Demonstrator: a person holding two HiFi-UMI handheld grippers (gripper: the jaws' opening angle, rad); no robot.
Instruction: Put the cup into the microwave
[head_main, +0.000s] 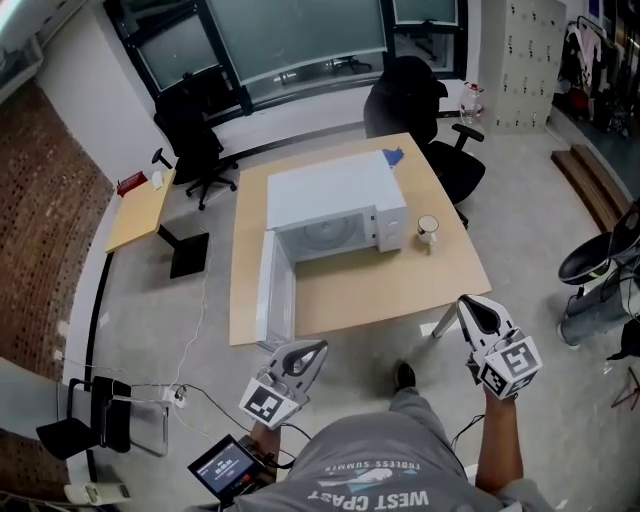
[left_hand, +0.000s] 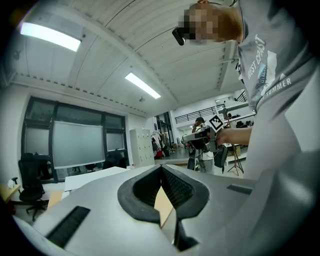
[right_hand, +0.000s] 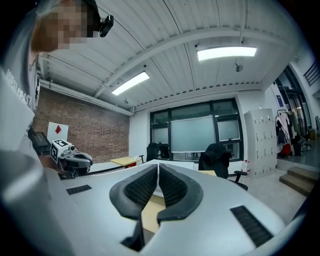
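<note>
A small white cup (head_main: 427, 228) stands on the wooden table (head_main: 400, 285), just right of the white microwave (head_main: 335, 195). The microwave's door (head_main: 276, 292) hangs open toward the table's front left and the cavity shows. Both grippers are held off the table's near edge, well short of the cup. My left gripper (head_main: 320, 346) (left_hand: 161, 167) is shut with nothing in it. My right gripper (head_main: 465, 303) (right_hand: 158, 165) is also shut and holds nothing. Each gripper view catches the other gripper at its side; neither shows the cup.
A blue item (head_main: 392, 157) lies at the table's far corner behind the microwave. Black office chairs (head_main: 425, 105) (head_main: 195, 140) stand beyond the table, and a small wooden side table (head_main: 140, 210) to the left. Cables run over the floor at lower left.
</note>
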